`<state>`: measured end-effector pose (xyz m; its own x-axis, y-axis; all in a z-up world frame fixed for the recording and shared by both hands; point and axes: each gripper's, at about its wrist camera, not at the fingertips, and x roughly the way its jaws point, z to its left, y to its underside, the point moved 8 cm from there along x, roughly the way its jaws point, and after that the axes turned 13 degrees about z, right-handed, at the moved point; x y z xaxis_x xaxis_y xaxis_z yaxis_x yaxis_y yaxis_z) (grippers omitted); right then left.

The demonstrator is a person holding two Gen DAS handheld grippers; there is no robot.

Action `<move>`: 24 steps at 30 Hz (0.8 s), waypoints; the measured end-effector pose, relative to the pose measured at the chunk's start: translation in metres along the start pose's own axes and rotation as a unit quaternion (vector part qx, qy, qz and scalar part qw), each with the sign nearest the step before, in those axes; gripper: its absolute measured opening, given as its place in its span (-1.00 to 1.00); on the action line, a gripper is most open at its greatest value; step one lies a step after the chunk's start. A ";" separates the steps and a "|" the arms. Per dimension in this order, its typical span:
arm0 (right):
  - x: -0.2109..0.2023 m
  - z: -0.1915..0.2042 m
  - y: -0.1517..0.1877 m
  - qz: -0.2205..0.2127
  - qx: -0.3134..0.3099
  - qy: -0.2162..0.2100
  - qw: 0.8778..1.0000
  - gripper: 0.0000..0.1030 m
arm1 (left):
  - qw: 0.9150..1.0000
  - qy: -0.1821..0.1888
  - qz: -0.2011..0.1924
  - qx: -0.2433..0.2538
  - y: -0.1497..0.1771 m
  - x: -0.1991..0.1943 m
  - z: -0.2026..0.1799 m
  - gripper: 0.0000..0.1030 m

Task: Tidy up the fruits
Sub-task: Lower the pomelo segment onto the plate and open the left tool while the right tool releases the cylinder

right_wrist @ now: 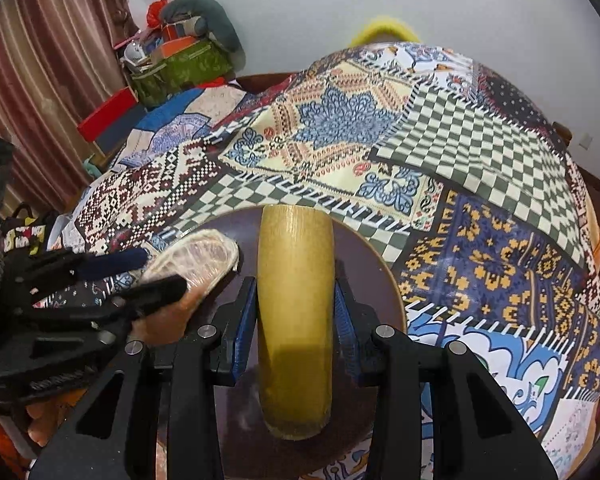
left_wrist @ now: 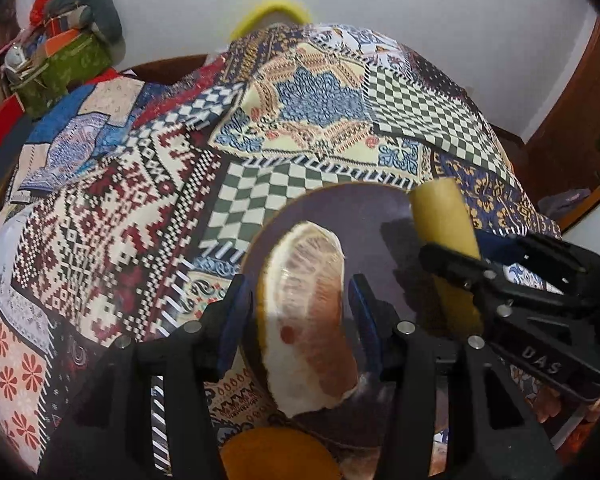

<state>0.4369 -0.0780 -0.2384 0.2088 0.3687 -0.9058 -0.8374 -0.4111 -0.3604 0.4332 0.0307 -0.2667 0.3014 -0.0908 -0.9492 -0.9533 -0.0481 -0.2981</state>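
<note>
Presently both fruits sit over the dark plate (right_wrist: 388, 280): left gripper (left_wrist: 300, 312) jaws clamped on pomelo wedge (left_wrist: 308, 304), right gripper (right_wrist: 296, 316) jaws on banana (right_wrist: 296, 280). Placing step; next, likely lower and release.

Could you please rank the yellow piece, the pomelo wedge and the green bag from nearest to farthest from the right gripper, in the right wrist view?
1. Yellow piece: between the right gripper's fingers.
2. Pomelo wedge: left, in the left gripper.
3. Green bag: far back left, by the wall.
</note>
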 end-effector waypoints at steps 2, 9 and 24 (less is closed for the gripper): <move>0.003 0.000 0.001 0.004 0.000 0.001 1.000 -0.33 | 1.000 0.003 0.001 -0.002 0.000 0.001 0.001 -0.01; 0.010 0.000 0.005 0.024 -0.005 0.002 1.000 -0.33 | 1.000 -0.002 -0.007 0.004 0.000 -0.002 -0.002 -0.01; -0.042 0.020 0.013 -0.035 -0.026 0.027 0.999 -0.33 | 0.998 -0.007 -0.057 0.009 0.010 -0.049 -0.003 -0.01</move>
<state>0.4068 -0.0823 -0.2005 0.2932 0.3534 -0.8883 -0.7929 -0.4293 -0.4325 0.4088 0.0315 -0.2231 0.4075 -0.0729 -0.9103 -0.9132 -0.0387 -0.4057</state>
